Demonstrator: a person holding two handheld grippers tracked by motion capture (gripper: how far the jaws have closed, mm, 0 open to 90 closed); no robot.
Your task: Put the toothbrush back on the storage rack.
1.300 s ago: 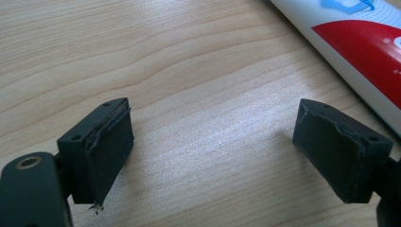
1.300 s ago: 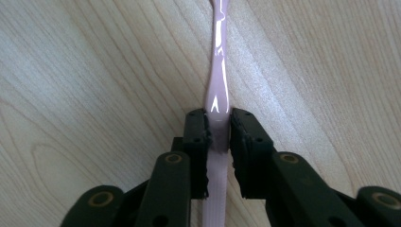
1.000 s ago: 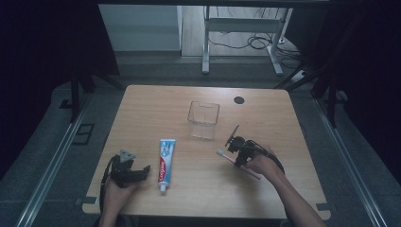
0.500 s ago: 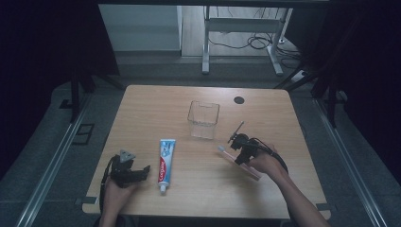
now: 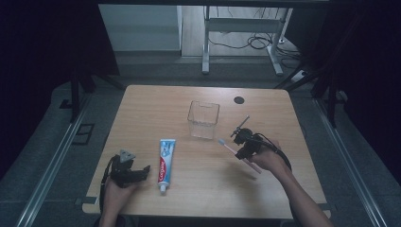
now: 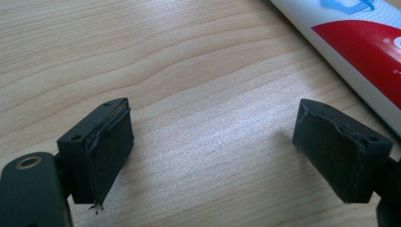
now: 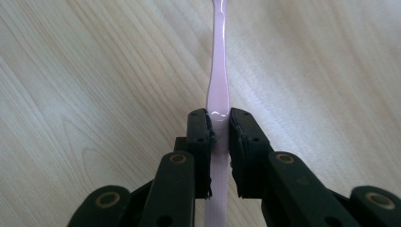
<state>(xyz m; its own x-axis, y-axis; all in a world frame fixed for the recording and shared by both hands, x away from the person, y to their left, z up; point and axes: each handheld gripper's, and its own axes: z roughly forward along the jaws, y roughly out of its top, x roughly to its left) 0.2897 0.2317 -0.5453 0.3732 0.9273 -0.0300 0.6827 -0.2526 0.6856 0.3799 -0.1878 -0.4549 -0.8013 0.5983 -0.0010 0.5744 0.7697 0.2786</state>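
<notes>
A pink toothbrush (image 5: 230, 149) hangs above the right half of the wooden table (image 5: 265, 198), with my right gripper (image 5: 245, 150) shut on its handle. In the right gripper view the pink toothbrush (image 7: 220, 71) runs straight up from between the two pads (image 7: 204, 137), head end out of frame. A clear plastic cup (image 5: 203, 119) stands at the table's middle, just beyond and left of the brush head. A white, red and blue toothpaste tube (image 5: 164, 158) lies flat at the front left. My left gripper (image 5: 144, 171) rests low beside it, open; the tube (image 6: 369, 52) sits past its right pad.
A small dark round mark (image 5: 239, 100) lies on the table near its far right edge. A metal desk frame with cables (image 5: 246, 42) stands on the floor beyond the table. Dark curtains close in on both sides.
My right gripper has risen with the toothbrush, lifting it off the table and a little toward the cup. The left gripper has stayed where it was.
</notes>
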